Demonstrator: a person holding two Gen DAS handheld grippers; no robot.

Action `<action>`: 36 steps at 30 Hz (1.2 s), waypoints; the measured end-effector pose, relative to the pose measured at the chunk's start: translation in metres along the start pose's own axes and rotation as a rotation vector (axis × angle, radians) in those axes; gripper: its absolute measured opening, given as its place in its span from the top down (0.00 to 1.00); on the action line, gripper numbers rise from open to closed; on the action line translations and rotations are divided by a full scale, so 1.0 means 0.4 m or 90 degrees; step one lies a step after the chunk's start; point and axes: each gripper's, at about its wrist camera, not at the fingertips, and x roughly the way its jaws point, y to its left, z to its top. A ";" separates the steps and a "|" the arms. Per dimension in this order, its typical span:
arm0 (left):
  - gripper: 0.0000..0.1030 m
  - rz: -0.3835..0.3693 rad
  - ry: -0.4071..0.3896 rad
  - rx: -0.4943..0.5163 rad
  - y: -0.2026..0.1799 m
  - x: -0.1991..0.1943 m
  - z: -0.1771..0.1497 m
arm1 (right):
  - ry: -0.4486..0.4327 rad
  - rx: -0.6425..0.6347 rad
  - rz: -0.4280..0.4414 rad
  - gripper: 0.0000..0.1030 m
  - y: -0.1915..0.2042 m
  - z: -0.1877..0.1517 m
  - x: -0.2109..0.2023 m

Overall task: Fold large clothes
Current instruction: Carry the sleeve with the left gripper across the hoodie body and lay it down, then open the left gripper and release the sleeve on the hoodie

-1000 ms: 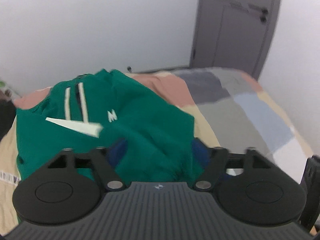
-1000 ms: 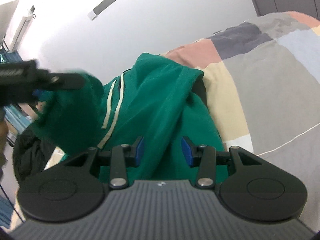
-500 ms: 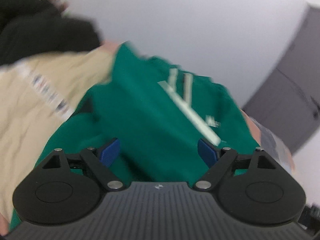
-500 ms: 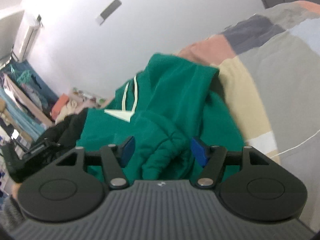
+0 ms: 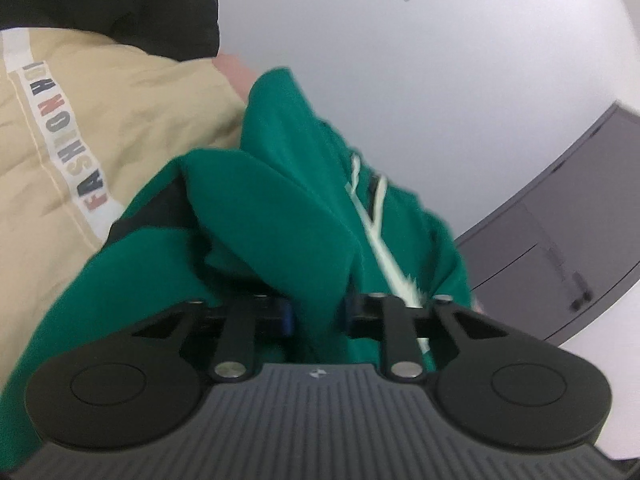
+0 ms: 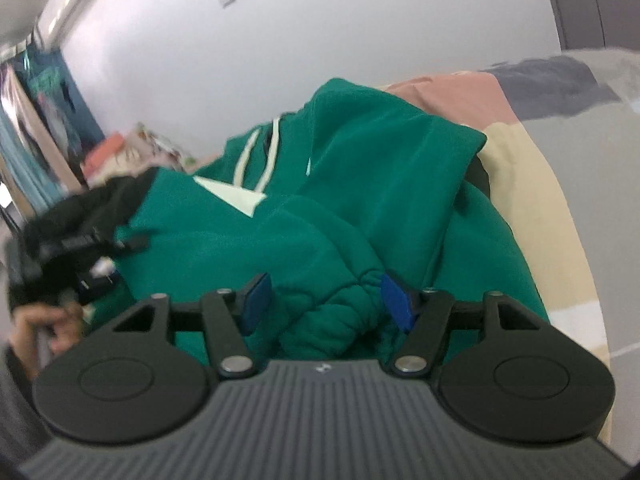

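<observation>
- Green hoodie [image 6: 360, 208]: lies crumpled on the bed [image 6: 568, 208], its white drawstrings [image 6: 272, 160] toward the far side and a bunched sleeve cuff [image 6: 344, 296] at the near edge.
- Left gripper [image 5: 318, 314]: its jaws have just been closing and now stand narrow, with a fold of the green hoodie [image 5: 280, 220] pinched between the blue pads [image 5: 285, 316].
- Right gripper [image 6: 326, 300]: jaws stand fairly wide; they have just been closing slightly. The sleeve cuff sits between the blue pads [image 6: 394, 304], touching the right one; a firm grip cannot be told.
- Beige cloth [image 5: 80, 128] with a lettered strip: left of the hoodie, under a black garment [image 5: 120, 4].
- A hand [image 6: 48, 328]: at the near left, beside the hoodie.
- Grey door [image 5: 560, 248]: far right, against the white wall [image 5: 400, 80].
</observation>
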 end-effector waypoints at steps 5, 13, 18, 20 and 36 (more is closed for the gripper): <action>0.85 -0.065 -0.044 -0.028 -0.003 -0.056 0.057 | 0.007 -0.071 -0.013 0.76 0.045 0.003 0.007; 0.85 0.033 -0.082 -0.028 0.046 -0.093 0.106 | 0.019 -0.058 0.080 0.79 0.123 -0.023 0.007; 0.84 0.119 -0.033 -0.003 0.070 -0.060 0.100 | 0.051 -0.076 0.068 0.80 0.143 -0.045 0.045; 0.84 0.136 -0.020 -0.003 0.065 -0.052 0.098 | 0.053 -0.078 0.061 0.80 0.142 -0.046 0.054; 0.31 0.229 -0.049 0.273 -0.166 -0.122 -0.002 | -0.023 -0.113 0.024 0.74 0.178 -0.027 0.008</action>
